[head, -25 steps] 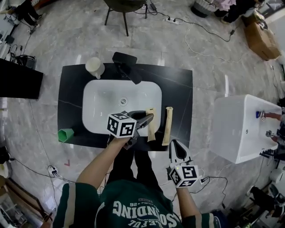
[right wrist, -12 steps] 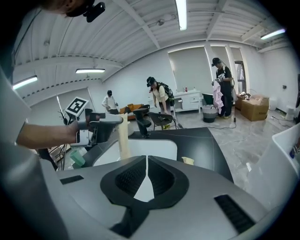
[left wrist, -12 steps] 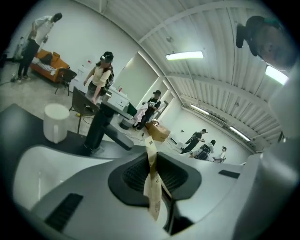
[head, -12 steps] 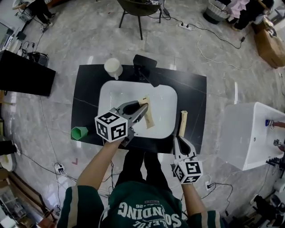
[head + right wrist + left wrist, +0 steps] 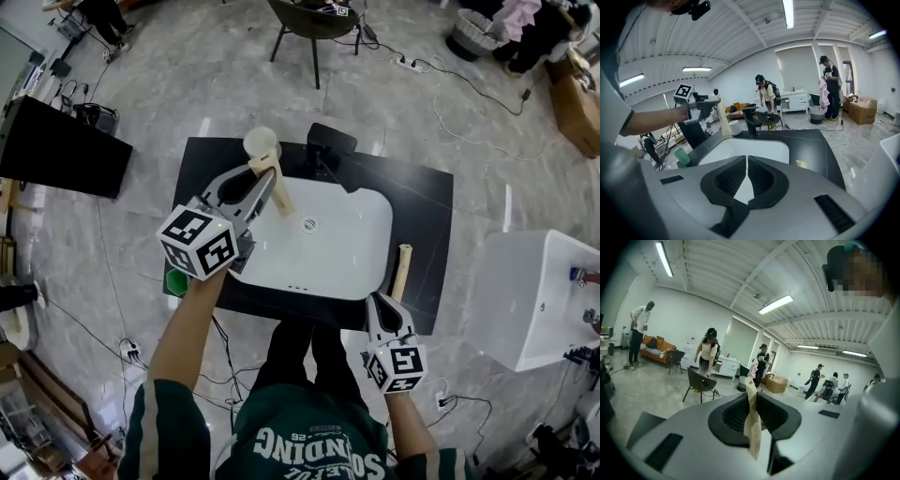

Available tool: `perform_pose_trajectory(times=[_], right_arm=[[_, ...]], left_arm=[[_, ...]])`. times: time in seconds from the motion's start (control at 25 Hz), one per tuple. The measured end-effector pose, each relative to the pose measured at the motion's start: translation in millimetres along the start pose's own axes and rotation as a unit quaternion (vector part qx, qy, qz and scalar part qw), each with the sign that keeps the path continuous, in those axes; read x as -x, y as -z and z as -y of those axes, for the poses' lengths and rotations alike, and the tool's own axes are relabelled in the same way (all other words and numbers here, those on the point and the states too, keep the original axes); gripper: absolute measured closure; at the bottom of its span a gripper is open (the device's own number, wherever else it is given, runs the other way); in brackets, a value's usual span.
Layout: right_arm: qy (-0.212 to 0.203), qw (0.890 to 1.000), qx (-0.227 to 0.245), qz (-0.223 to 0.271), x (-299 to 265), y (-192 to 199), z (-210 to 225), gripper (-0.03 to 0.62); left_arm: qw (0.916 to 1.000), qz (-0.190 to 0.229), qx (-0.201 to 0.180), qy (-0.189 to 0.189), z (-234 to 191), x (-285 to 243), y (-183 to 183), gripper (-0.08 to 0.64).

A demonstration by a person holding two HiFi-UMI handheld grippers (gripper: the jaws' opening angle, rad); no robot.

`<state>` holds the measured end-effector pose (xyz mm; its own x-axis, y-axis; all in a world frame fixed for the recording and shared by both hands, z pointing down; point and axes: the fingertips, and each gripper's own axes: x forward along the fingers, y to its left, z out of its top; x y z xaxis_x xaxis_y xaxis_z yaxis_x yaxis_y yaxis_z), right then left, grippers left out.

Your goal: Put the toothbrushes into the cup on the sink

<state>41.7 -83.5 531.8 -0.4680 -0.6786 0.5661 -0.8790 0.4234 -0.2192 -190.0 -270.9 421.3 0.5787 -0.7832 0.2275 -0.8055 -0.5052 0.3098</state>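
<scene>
Glossy black worktop (image 5: pixel 427 202) with faint pale veins, cut out in the middle for a smooth white basin (image 5: pixel 347 258): a rounded rectangle with a small round metal drain (image 5: pixel 309 225). At the back edge, a squat black faucet (image 5: pixel 325 152). Just left of it, near the back left corner, a round cream cup (image 5: pixel 262 142), matte and open-topped. At the front left corner, a small green cup (image 5: pixel 176 280) with faceted sides.

Left gripper (image 5: pixel 267 176) raised over the basin's back left corner, close beside the cream cup. Jaws clamped on a toothbrush (image 5: pixel 284 202) in a flat, pale paper wrapper, parted only by the wrapper's thickness. Pinched between ribbed black pads, with most of the length sticking out past the fingertips. Nearly upright in the left gripper view, crinkled, with small dark print too fine to read. Contact between its far end and the cup's rim: not discernible.

Second toothbrush (image 5: pixel 401 272), a long slim stick in the same pale wrapping, flat on the worktop along the basin's right side, near the front right corner. Right gripper (image 5: pixel 384 302) just off the front edge there, pointed at that wrapper's near end but apart from it. Jaws pressed together, only a hairline slit between the ribbed pads, nothing gripped.
</scene>
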Motion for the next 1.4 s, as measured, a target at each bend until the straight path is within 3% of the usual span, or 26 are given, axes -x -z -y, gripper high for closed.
perform_pose_trajectory(times=[0.28, 0.56, 0.92, 1.4], right_arm=[[0.007, 1.000, -0.011, -0.002, -3, -2, 4, 0.549], [0.015, 1.000, -0.017, -0.008, -5, 4, 4, 0.549], [0.020, 1.000, -0.016, -0.018, -9, 9, 6, 0.549], [0.031, 0.999, -0.033, -0.027, 1, 15, 12, 0.549]], left_arm=[[0.9962, 0.062, -0.033, -0.052, -51, -5, -68, 0.497], [0.9925, 0.072, -0.048, -0.087, -93, -19, -87, 0.497], [0.9908, 0.074, -0.031, -0.109, -134, -45, -62, 0.497], [0.9911, 0.027, 0.007, -0.130, -156, -63, -3, 0.497]])
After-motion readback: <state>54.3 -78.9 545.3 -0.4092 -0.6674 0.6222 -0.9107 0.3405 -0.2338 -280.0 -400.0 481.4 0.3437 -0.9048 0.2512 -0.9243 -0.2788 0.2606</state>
